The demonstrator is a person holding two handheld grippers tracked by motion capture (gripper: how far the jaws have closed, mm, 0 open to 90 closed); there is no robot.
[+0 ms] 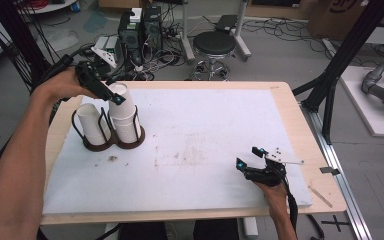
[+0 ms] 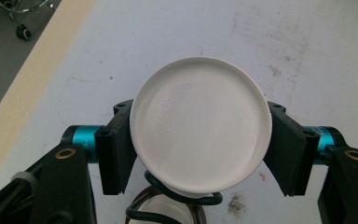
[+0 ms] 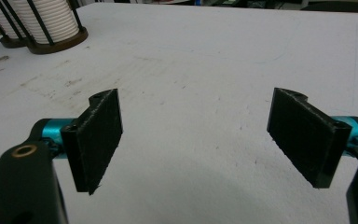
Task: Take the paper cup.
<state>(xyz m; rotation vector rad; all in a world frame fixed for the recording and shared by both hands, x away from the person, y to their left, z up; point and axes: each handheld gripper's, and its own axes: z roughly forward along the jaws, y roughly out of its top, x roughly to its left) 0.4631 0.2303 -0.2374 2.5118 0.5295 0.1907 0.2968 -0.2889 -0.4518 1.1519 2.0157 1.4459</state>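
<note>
Atop rack (image 1: 111,141): plain white cup (image 2: 199,129), no legible txt.

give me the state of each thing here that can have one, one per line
left gripper: shut on the white paper cup
white paper cup: gripped, tilted atop the stack
right gripper: open, nothing between its jaws
dark wire cup holder: upright on the white mat, holding cup stacks
</note>
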